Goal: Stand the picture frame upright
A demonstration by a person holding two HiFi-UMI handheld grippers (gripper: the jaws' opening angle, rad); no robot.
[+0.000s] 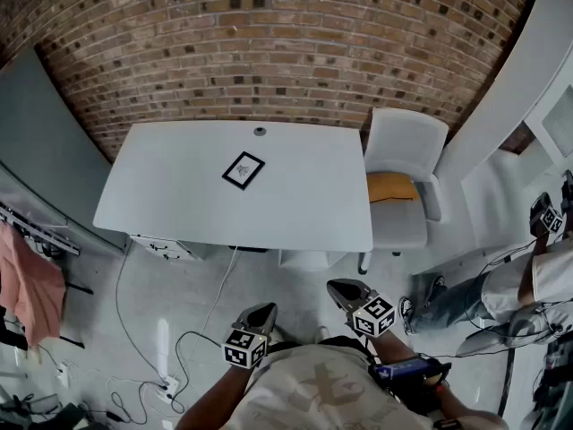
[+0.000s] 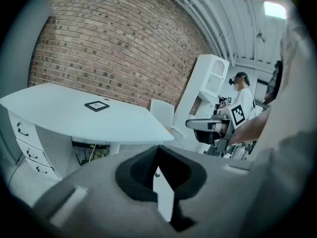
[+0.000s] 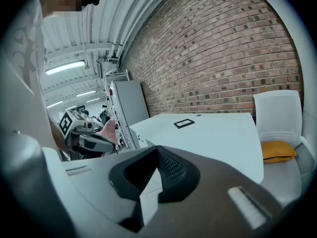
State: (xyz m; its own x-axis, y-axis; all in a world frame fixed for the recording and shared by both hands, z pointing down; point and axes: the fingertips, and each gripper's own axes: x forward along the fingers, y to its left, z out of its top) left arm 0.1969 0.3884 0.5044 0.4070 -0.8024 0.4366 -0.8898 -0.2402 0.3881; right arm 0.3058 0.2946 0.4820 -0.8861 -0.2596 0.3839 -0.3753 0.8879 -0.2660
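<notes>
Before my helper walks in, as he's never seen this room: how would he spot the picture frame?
Find the white desk by the brick wall. The picture frame lies flat near its middle. It is small, square and black-edged, unlike the round grey cap nearer the wall.

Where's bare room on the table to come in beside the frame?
Nearly the whole table is bare: wide patches left of the picture frame, right of it toward the chair, and along the near edge. Only a small grommet sits at the far edge behind the frame. The floor at near left is cluttered with cables.
</notes>
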